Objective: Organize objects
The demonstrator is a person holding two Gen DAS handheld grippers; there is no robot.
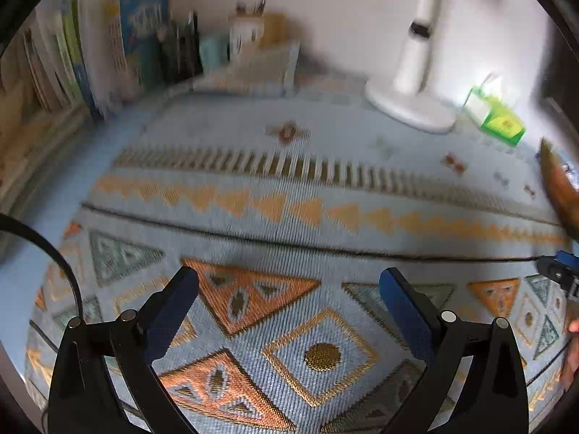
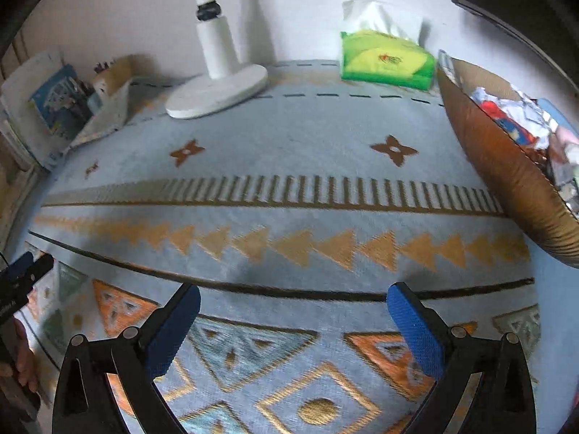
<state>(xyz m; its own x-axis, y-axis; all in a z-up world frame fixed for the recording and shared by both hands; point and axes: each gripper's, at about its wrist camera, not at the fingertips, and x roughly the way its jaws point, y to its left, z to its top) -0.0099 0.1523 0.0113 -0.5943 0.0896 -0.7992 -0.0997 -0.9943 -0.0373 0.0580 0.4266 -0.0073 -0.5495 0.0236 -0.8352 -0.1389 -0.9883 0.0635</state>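
White lamp (image 2: 217, 83), one green tissue box (image 2: 387, 59) — two gripper sets empty.

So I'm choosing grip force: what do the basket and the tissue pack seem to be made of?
Basket: looks like soft brown fabric or faux leather, since its ribbed wall sags and curves; hard to say which.
Tissue pack: glossy green plastic film, with white paper tissue sticking out on top; probably squashes easily.

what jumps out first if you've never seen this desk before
The patterned blue cloth with orange triangles covers the whole desk. At the back stand a white lamp base and, right of it, a bright green tissue pack. A brown basket of crumpled wrappers fills the right edge.
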